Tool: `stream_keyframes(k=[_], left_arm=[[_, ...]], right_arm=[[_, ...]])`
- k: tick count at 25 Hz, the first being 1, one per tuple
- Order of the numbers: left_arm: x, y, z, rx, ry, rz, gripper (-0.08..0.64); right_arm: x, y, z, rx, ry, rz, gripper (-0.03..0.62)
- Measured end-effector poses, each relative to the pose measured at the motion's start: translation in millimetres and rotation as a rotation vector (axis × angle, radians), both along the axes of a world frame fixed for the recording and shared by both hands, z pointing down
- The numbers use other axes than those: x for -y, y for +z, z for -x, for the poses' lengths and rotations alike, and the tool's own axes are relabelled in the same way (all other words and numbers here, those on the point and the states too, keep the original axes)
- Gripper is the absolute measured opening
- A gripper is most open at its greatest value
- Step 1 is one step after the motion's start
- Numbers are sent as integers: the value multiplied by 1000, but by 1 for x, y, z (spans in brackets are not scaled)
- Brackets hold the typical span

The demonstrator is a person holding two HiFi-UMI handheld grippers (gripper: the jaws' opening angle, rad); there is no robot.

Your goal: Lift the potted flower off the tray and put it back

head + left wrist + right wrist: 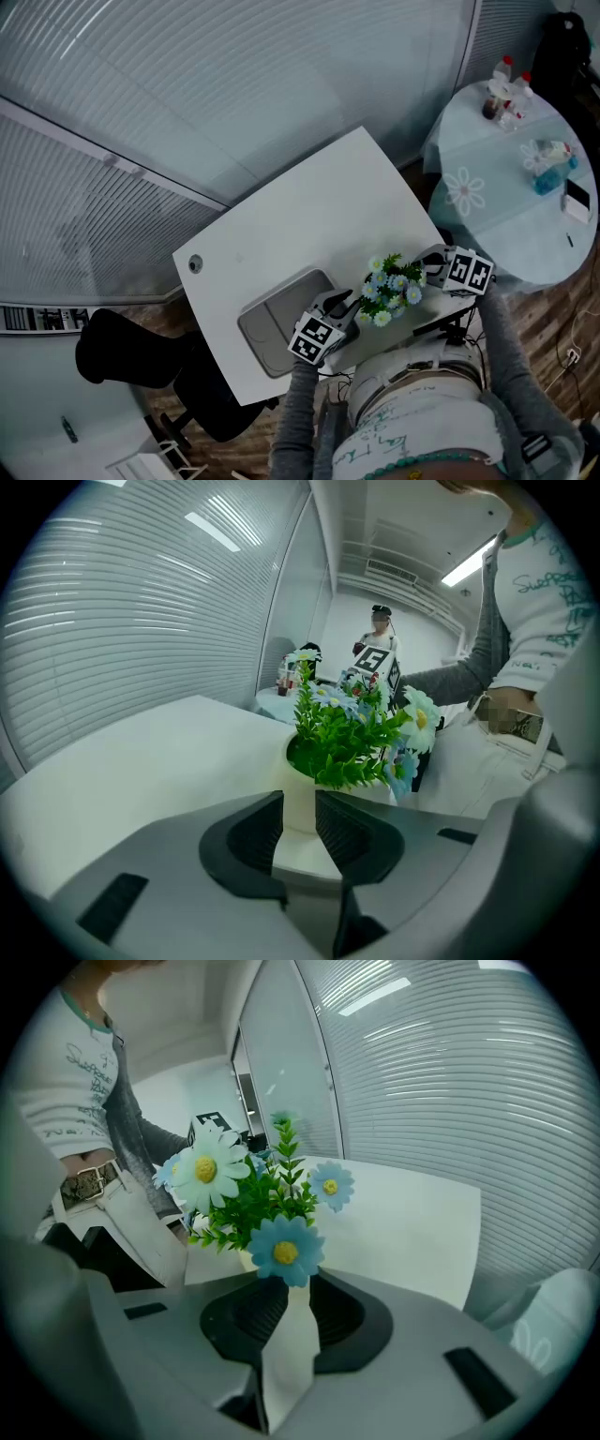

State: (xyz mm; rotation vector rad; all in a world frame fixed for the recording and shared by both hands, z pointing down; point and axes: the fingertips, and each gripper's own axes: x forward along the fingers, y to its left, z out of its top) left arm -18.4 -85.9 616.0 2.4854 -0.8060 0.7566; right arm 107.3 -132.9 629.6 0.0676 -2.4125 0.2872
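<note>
We look along our right tool. Its dark ribbed jaws stand a narrow gap apart, with a pale strip between them, probably the white table. Just beyond the tips stands the small cream pot of green leaves and blue and white daisies, one blue bloom covering the tips. Slatted window blinds rise behind.

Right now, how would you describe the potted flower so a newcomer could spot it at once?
Find the white desk beside the blinds. Near its front edge, just right of the grey tray and not on it, is the potted flower. It's the only green thing there, with white and blue daisies in a pale pot.
</note>
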Motion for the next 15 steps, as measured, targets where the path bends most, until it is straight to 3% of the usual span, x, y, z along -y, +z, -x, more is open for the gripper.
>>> stream_keyframes(k=[7, 11, 15], left_arm=[[-3, 5, -12, -22, 74, 22, 234], [1, 7, -20, -33, 116, 24, 315], [6, 7, -28, -20, 168, 7, 347]], right_arm=[[-7, -1, 5, 11, -79, 56, 249], [-9, -2, 10, 12, -115, 51, 322], [-16, 5, 17, -25, -181, 41, 347]])
